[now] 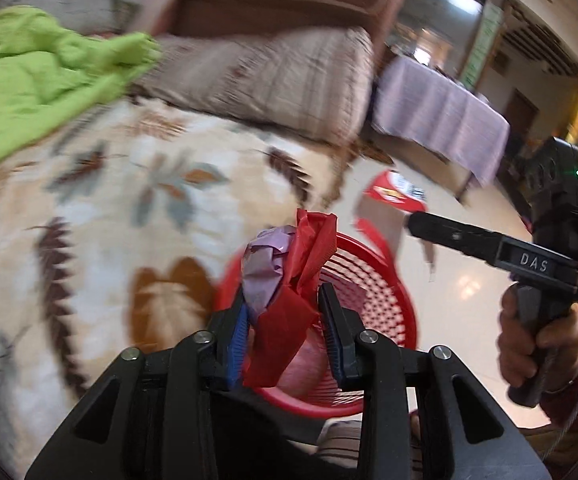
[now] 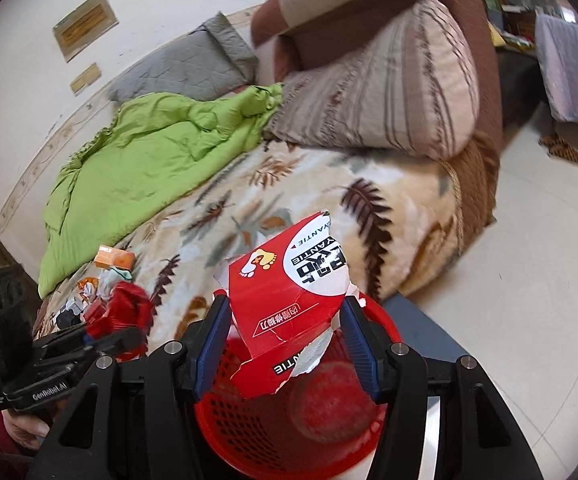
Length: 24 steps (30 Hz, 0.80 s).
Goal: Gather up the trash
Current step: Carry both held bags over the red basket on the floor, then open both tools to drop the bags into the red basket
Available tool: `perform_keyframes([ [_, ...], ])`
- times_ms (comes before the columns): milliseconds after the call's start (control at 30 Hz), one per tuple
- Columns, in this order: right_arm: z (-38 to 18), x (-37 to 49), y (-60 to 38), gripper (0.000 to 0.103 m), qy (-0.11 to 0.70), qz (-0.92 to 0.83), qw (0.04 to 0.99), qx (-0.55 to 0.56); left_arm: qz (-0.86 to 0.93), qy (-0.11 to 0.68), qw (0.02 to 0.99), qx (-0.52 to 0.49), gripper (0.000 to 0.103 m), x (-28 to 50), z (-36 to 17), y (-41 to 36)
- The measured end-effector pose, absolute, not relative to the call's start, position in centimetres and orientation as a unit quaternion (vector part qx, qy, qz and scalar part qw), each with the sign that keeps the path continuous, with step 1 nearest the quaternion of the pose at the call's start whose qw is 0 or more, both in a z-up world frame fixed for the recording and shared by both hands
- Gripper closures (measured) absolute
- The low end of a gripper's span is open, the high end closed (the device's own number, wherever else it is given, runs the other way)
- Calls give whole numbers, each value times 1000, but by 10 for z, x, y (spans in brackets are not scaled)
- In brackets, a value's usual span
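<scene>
Just red box (image 2: 289, 312) between right gripper (image 2: 287, 344) pads

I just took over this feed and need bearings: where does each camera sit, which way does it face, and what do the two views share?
Left wrist: on the left gripper, looking down over crumpled red and purple paper to the red basket; right gripper and hand at right.
Right wrist: on the right gripper, clamping a torn red carton over the basket; left gripper at left.
Shared: basket, leaf-print blanket, green cloth, striped pillow.
</scene>
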State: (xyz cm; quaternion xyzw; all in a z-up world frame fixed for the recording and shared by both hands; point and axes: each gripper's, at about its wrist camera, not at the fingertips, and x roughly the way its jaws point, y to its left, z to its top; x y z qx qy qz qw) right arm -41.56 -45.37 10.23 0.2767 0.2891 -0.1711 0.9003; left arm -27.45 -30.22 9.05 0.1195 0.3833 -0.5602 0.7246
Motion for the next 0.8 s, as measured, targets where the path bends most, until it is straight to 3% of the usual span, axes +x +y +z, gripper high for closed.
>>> perform_keyframes([
  [67,95,-421,-459,39,286,-169,896,295,-562,389,719,127,52,-281,86,-317],
  [100,93,-423,-461,38,284,-163,893,308,-558,391,721,129,39,-282,85,-319],
  [133,91,-425,-464,34,284,-159,891,318,-553,391,725,126,37,-282,84,-320],
  [233,92,-430,-470,28,285,-176,889,312,-552,391,727,113,37,-282,87,-316],
  [800,119,-344,-395,28,291,-70,924,239,-438,368,819,50,37,-213,108,-187],
])
